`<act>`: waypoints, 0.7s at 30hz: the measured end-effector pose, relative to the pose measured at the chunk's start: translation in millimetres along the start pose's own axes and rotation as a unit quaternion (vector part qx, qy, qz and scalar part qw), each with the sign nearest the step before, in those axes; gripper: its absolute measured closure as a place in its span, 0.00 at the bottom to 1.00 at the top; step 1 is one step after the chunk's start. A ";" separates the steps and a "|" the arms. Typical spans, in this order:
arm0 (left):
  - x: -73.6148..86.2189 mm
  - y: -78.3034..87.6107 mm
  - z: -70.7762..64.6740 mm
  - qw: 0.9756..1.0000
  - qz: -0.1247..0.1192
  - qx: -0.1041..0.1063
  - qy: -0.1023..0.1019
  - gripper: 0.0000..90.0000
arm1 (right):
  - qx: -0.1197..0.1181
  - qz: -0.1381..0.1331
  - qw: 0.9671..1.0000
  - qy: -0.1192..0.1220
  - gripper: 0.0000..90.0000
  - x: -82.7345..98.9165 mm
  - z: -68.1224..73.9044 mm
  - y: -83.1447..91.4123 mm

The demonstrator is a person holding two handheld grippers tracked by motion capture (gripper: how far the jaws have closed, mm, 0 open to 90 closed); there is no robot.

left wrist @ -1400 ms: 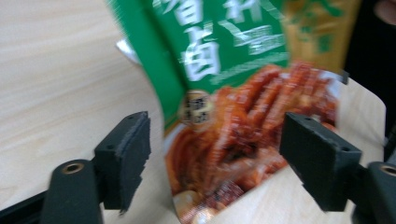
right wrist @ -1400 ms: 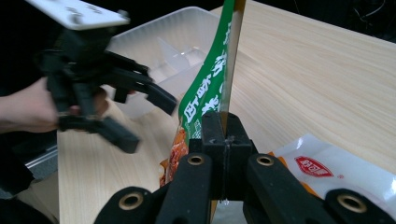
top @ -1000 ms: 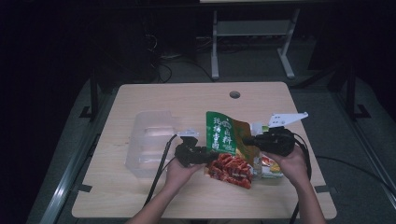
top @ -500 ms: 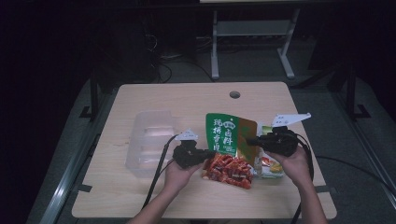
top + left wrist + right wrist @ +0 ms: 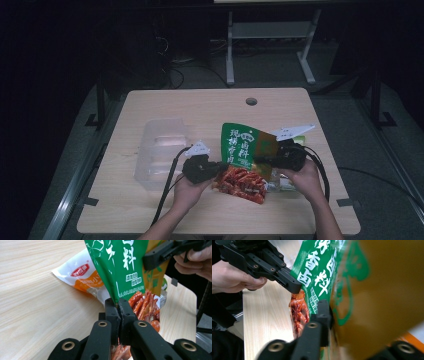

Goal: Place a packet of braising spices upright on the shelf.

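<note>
With both grippers, left [image 5: 118, 305] and right [image 5: 260, 161], clamped on the green seasoning pouch [image 5: 243, 146], I held it raised above the red snack pack [image 5: 242, 183], ready to carry it left to the clear plastic tray [image 5: 161, 150].

White Chinese characters "香卤料" on the green packet [image 5: 317, 277]; small unreadable print beneath.

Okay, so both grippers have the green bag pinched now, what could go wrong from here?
The left gripper clamps only the thin bottom corner of the green bag, so it might slip free. The right gripper pinches the opposite edge; pulling apart could tear the film. The red snack pack and white-orange packet lie right underneath and may get dragged along the table.
</note>
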State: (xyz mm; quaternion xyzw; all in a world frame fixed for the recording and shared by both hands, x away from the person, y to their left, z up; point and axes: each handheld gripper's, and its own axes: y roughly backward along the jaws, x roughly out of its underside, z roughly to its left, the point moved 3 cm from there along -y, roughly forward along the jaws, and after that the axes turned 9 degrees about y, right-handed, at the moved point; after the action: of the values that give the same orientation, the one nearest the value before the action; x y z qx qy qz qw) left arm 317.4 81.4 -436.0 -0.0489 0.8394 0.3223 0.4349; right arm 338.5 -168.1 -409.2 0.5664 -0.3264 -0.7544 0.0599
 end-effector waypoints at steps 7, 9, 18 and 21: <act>9.9 17.1 -8.3 1.000 0.001 -0.003 -0.013 0.79 | -0.042 -0.031 0.999 0.012 0.99 -8.1 12.1 4.6; 11.6 25.2 -13.9 0.999 -0.003 -0.015 -0.033 0.70 | -0.051 -0.036 0.998 0.016 1.00 -12.0 17.4 5.5; 17.4 48.3 -26.0 0.997 -0.021 -0.029 -0.064 0.46 | -0.033 -0.050 0.997 0.041 1.00 -35.2 37.8 14.2; 23.1 49.4 -25.6 0.998 -0.013 -0.020 -0.059 0.44 | -0.020 -0.056 0.997 0.042 1.00 -41.7 39.4 21.4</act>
State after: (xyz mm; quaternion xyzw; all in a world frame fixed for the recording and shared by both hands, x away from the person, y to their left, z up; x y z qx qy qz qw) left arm 267.4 109.9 -418.4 -0.0497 0.8050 0.3359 0.4865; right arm 311.9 -148.9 -357.5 0.6137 -0.2764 -0.7384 0.0425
